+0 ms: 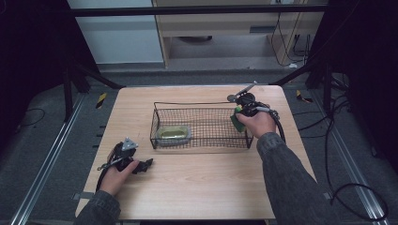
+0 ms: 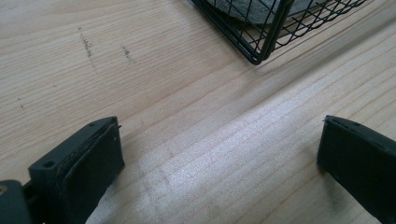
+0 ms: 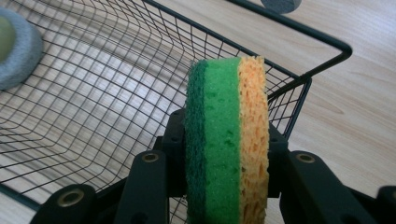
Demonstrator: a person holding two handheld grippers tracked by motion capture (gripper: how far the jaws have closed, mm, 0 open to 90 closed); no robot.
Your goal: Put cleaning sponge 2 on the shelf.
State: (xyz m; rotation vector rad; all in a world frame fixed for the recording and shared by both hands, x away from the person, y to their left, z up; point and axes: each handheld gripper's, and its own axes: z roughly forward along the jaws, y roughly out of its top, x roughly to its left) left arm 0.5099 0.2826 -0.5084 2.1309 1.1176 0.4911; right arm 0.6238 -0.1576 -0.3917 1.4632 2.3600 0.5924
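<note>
While the right tool (image 3: 227,186) was clamped on the green-and-yellow sponge (image 3: 227,140), it hung at the right end of the wire basket (image 1: 202,104), the sponge upright on its edge with its long axis rising out of the jaws. The basket floor lay just below and leftward, so the right hand (image 1: 257,124) was the nearer one. The left tool (image 1: 141,165) rested well apart on the pale wooden surface (image 1: 197,183), jaws wide and empty. A grey-rimmed dish (image 1: 172,134) sat at the basket's left end. Dark flooring, rails and loose cables ringed the surface.
</note>
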